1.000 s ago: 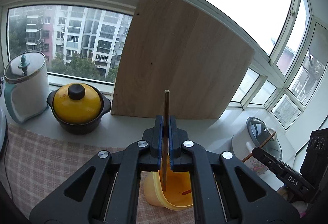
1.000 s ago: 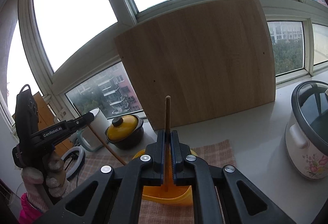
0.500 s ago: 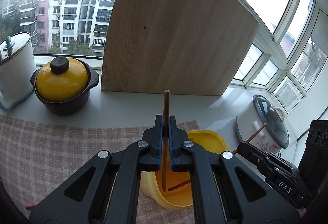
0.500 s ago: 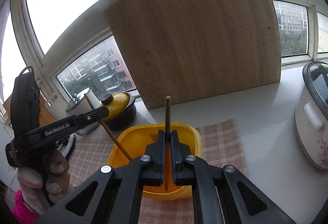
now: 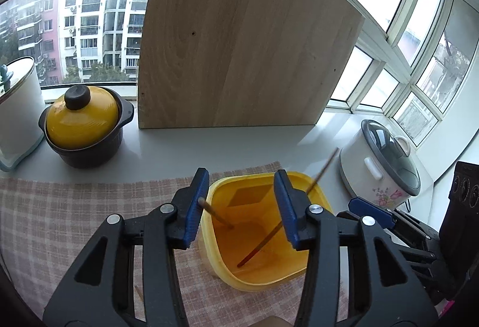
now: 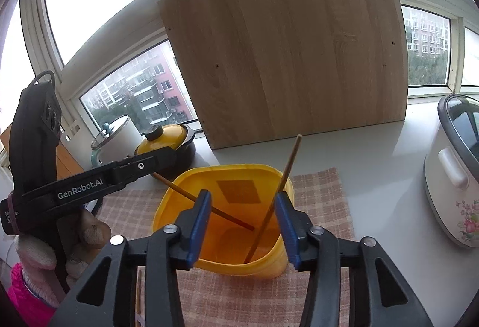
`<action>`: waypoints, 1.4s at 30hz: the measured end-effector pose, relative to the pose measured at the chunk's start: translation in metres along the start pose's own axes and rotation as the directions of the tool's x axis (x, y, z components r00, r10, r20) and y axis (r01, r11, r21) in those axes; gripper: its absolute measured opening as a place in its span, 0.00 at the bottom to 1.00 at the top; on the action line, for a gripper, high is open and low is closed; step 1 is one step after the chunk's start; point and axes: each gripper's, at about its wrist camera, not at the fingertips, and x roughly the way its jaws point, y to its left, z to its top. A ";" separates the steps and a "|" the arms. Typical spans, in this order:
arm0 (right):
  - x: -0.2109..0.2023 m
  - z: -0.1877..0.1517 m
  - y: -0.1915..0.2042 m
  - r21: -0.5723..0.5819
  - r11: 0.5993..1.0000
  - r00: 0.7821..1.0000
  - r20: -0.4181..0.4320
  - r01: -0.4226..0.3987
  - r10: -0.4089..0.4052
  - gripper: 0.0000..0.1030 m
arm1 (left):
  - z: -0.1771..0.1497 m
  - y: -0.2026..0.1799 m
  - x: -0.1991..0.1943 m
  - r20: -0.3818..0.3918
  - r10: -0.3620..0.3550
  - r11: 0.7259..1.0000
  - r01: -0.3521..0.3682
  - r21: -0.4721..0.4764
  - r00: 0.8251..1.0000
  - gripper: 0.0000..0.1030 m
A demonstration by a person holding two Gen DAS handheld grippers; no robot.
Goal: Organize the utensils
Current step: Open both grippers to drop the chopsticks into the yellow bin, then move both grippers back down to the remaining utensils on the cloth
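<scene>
Both grippers released chopsticks (image 6: 278, 195) (container (image 6: 179, 180)).

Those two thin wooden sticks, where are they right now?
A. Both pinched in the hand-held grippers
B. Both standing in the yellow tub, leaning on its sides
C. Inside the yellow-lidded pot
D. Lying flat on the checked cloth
B: in the right wrist view, one chopstick and the other chopstick have their tips down in the yellow tub, and both the right hand-held gripper and the left hand-held gripper are open with nothing between their jaws.
</scene>
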 end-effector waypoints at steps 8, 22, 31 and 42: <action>-0.018 -0.012 0.002 0.036 0.999 1.000 0.019 0.023 -0.023 0.65 | -0.001 0.017 -0.025 0.019 -0.010 1.000 0.010 -0.012 1.000 0.44; -0.056 -0.049 0.027 0.091 0.995 0.997 0.070 0.030 -0.036 0.89 | -0.019 0.071 -0.085 0.054 0.007 0.998 -0.010 0.057 0.999 0.44; -0.045 -0.091 0.038 0.136 0.990 0.997 -0.066 -0.032 0.042 0.88 | -0.048 0.123 -0.095 -0.038 0.062 0.996 -0.059 0.072 0.997 0.44; -0.014 -0.135 0.036 0.215 0.974 0.970 -0.211 -0.074 0.120 0.74 | -0.087 0.173 -0.086 -0.198 0.082 0.996 -0.077 0.034 0.977 0.37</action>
